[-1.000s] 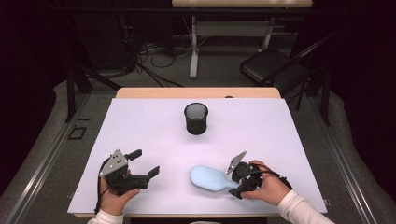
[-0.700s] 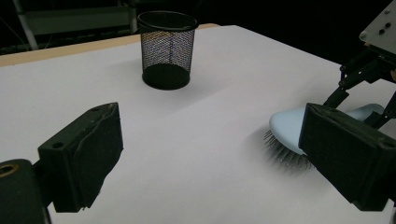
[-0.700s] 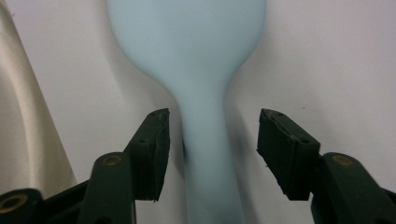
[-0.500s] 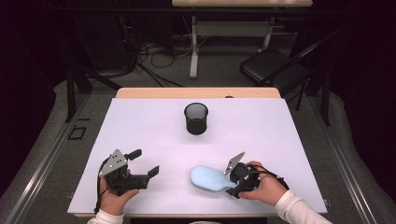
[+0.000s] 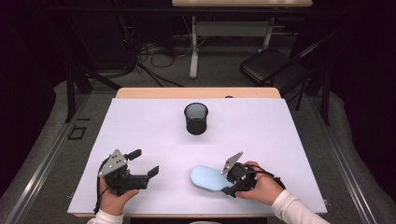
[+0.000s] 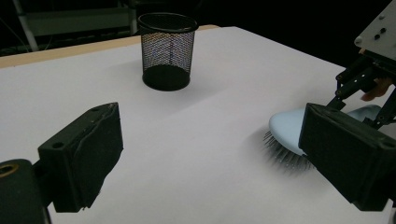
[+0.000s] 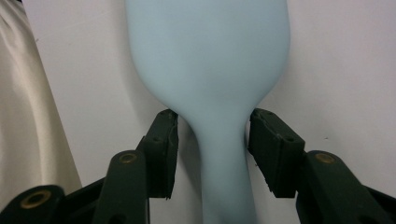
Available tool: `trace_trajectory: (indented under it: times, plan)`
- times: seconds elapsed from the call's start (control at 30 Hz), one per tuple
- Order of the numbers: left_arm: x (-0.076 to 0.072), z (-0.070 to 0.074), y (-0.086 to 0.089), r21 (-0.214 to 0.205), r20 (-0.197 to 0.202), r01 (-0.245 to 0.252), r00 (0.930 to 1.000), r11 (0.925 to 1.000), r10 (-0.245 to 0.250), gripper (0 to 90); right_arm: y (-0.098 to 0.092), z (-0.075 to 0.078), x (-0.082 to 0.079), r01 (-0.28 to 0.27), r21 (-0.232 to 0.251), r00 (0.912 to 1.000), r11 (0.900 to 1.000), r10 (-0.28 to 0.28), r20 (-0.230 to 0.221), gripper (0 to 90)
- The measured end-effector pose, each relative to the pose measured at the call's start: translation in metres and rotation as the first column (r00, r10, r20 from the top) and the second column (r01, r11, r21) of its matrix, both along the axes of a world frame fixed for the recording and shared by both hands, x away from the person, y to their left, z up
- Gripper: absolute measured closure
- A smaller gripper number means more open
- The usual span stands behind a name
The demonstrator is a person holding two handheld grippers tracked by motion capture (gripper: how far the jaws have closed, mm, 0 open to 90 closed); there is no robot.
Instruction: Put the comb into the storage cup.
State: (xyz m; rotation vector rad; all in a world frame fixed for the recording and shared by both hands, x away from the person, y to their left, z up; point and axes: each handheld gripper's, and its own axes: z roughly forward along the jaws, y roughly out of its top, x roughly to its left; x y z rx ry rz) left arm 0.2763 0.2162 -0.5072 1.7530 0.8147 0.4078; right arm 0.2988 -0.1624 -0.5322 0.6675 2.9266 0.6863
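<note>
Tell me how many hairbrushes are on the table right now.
1. A light blue hairbrush lies bristles-down on the white table, near the front edge, its handle between the jaws of the right gripper. Nothing suggests another, though the mesh cup could hide something small.

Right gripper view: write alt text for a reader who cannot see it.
A pale blue hairbrush lies back up on a white table, its handle running between the right gripper's two black jaws, which have just been closing. A narrow gap shows at each side of the handle, so they do not grip it yet.
</note>
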Motion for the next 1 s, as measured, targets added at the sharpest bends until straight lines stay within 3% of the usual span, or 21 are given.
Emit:
trace_trajectory:
  times: [0.3, 1.0]
  plan:
    - [0.0002, -0.0002, 0.0001, -0.001, -0.001, 0.001, 1.0, 1.0, -0.001, 6.5, 0.0044, -0.0039, -0.0007, -0.028, -0.023, 0.9994, 0.9994, 0.028, 0.021, 54.6]
    - [0.0002, -0.0002, -0.0002, 0.005, -0.006, 0.001, 1.0, 1.0, -0.001, 6.6, 0.0028, -0.0044, -0.0011, -0.043, -0.006, 0.9986, 0.999, 0.043, 0.032, 62.5]
